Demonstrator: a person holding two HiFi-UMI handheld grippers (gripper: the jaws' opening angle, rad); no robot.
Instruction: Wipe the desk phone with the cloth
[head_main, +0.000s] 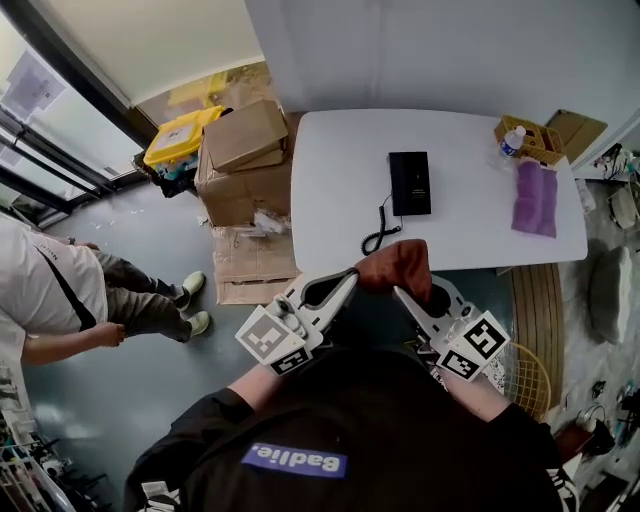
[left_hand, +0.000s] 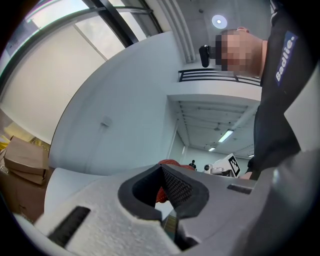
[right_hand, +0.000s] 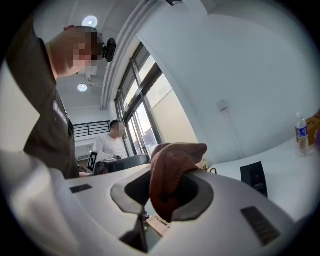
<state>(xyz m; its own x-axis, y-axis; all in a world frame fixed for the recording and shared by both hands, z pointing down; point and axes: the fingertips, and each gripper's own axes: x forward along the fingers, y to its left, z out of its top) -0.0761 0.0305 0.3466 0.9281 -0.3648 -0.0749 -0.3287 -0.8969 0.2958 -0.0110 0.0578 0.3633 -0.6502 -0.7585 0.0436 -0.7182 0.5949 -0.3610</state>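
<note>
The black desk phone (head_main: 410, 183) lies flat mid-table on the white table (head_main: 330, 160), its coiled cord (head_main: 380, 235) trailing toward me; the right gripper view shows the phone (right_hand: 254, 176) too. A rust-red cloth (head_main: 398, 268) hangs bunched just off the table's near edge, between both grippers. My right gripper (head_main: 402, 292) is shut on it, and the cloth (right_hand: 172, 175) drapes over its jaws. My left gripper (head_main: 350, 277) meets the cloth's left edge with its jaws shut; a bit of red cloth (left_hand: 170, 163) shows at its tip.
A purple cloth (head_main: 537, 197) lies at the table's right end, beside a cardboard tray (head_main: 535, 140) with a bottle (head_main: 511, 141). Cardboard boxes (head_main: 245, 160) and a yellow bin (head_main: 180, 135) stand left of the table. A person (head_main: 60, 290) crouches at far left.
</note>
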